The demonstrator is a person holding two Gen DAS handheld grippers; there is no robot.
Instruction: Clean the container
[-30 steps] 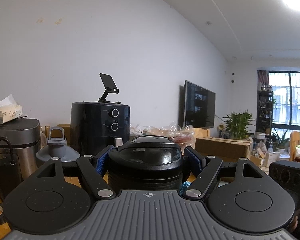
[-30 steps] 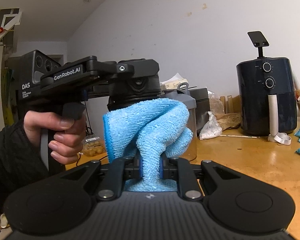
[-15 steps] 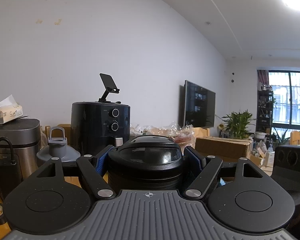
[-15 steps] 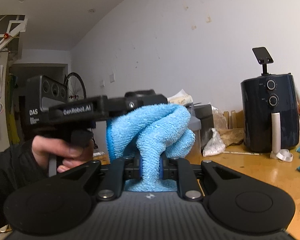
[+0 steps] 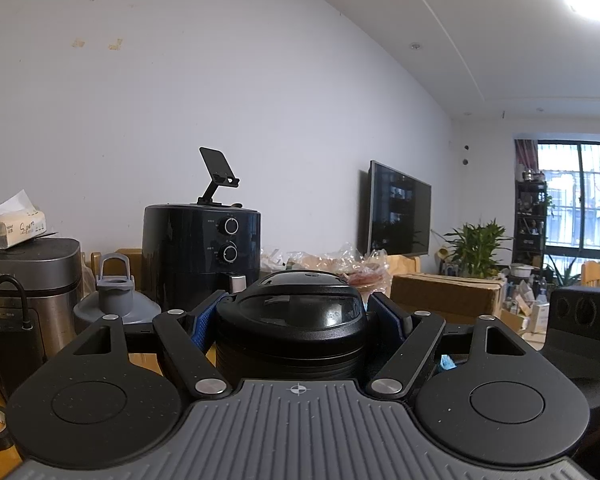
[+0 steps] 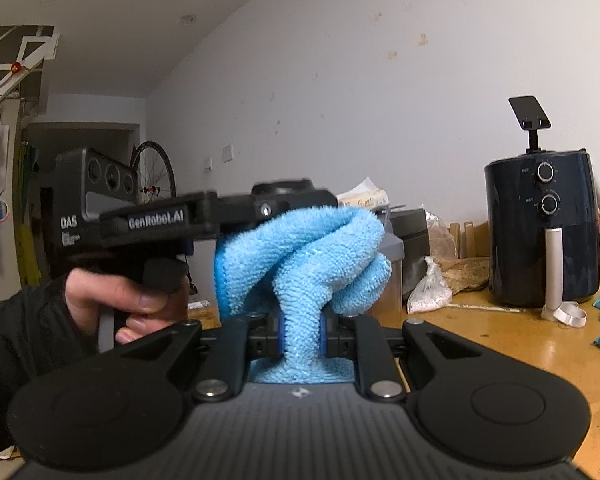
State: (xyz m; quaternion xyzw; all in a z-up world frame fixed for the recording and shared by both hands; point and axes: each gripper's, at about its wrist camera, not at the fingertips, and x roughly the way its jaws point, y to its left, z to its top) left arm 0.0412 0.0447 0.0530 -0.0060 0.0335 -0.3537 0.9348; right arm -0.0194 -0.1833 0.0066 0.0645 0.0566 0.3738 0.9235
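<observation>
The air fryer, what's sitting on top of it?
A black phone stand sits on the air fryer, its plate tilted and empty. Its foot is partly hidden by the fryer's top edge.

left gripper point(image 5: 298, 316) clamps the black container point(image 5: 292, 332) before an air fryer point(image 5: 200, 256).

Ahead of the left gripper point(image 5: 298, 320), the black container point(image 5: 292, 328) it clamps blocks 12 o'clock. The air fryer point(image 5: 200, 256) stands at 11, the rice cooker point(image 5: 28, 280) and grey bottle point(image 5: 114, 300) at 9 to 10. Open air runs from 1 to 2 toward the television point(image 5: 400, 216). Before the right gripper point(image 6: 300, 336), its blue cloth point(image 6: 300, 264) fills 12; bare tabletop point(image 6: 480, 332) lies free at 2.
</observation>
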